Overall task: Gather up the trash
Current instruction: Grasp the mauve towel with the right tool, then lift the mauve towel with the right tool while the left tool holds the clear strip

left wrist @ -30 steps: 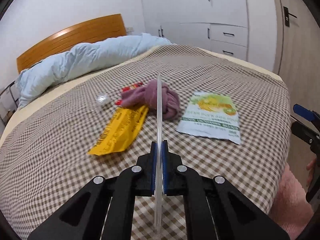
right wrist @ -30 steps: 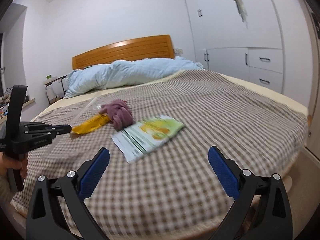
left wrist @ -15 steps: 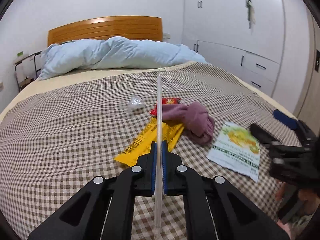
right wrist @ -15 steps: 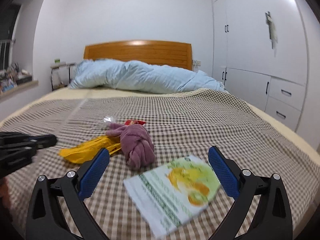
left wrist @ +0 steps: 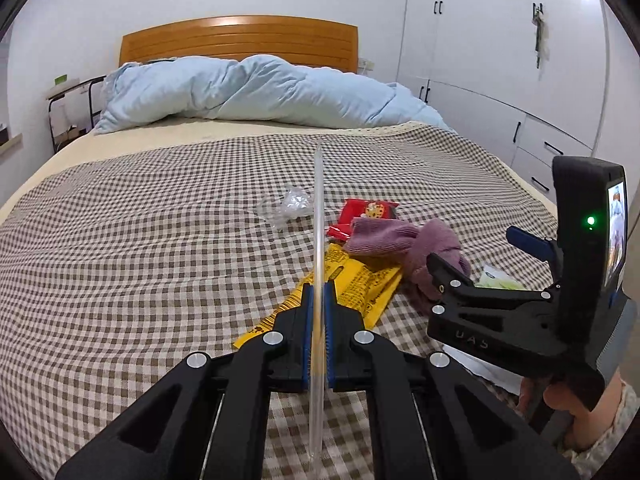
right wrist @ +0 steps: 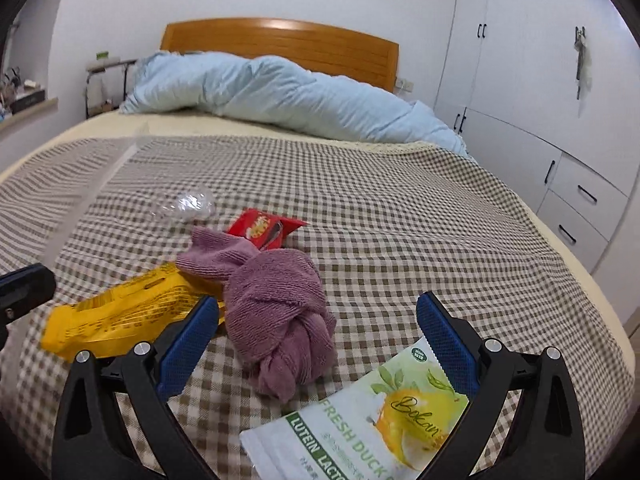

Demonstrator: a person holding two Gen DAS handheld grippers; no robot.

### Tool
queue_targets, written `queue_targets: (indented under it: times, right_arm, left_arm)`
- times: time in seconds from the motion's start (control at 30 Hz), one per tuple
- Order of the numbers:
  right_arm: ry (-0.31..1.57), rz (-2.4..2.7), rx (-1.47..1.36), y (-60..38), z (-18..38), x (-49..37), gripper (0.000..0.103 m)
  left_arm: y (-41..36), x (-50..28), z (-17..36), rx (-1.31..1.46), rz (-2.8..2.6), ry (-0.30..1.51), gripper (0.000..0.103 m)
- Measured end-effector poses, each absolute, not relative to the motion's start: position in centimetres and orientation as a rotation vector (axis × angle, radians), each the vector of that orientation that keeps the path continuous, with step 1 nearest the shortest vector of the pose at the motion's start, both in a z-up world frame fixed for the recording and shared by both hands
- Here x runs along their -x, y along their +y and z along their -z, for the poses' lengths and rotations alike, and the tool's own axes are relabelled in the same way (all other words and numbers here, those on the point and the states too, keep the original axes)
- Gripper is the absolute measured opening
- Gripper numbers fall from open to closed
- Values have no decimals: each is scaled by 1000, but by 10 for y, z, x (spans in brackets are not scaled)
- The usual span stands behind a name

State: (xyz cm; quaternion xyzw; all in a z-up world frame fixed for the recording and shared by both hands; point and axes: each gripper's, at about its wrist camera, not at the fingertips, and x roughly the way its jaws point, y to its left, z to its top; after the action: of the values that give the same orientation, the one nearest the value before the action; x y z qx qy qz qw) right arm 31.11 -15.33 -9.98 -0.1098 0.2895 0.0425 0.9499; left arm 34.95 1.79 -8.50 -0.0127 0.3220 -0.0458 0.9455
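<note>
My left gripper (left wrist: 318, 300) is shut on a clear plastic sheet (left wrist: 318, 216), seen edge-on; it shows as a translucent sheet in the right wrist view (right wrist: 86, 196). My right gripper (right wrist: 318, 330) is open and empty, above the purple cloth (right wrist: 276, 304) and a white-green snack bag (right wrist: 372, 420); it shows at the right of the left wrist view (left wrist: 480, 264). On the checked bed cover lie a yellow wrapper (right wrist: 120, 312), a red snack wrapper (right wrist: 266, 226) and a crumpled clear plastic piece (right wrist: 188, 204).
A light blue duvet (left wrist: 256, 92) lies along the wooden headboard (left wrist: 240, 38). White wardrobes with drawers (right wrist: 560, 112) stand to the right of the bed. A small side table (left wrist: 72, 96) stands at the far left.
Both grippers have swung around the bed's foot and come closer to the trash. The right gripper now hangs over the purple cloth and the white-green bag. The left stays shut on the sheet.
</note>
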Motion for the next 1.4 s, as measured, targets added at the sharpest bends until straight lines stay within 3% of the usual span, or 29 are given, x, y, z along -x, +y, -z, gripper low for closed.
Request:
queue_targets:
  times: [0.4, 0.43, 0.47, 0.67, 0.9, 1.4]
  right_arm:
    - [765, -79, 234, -145, 128, -339, 92]
    - [769, -81, 242, -143, 130, -339, 68]
    - [779, -87, 251, -141, 132, -340, 51]
    - [710, -83, 232, -145, 126, -328, 35]
    - [616, -73, 157, -158, 110, -313, 33]
    - [604, -81, 144, -181, 92, -276, 33]
  left_arm:
    - [26, -362, 97, 100, 69, 707, 3]
    - [24, -362, 98, 95, 68, 709, 3]
    - [24, -362, 98, 92, 67, 708, 3]
    - [20, -361, 99, 90, 71, 707, 3]
    - [20, -354, 94, 98, 73, 697, 3]
    - [7, -320, 61, 67, 94, 661, 3]
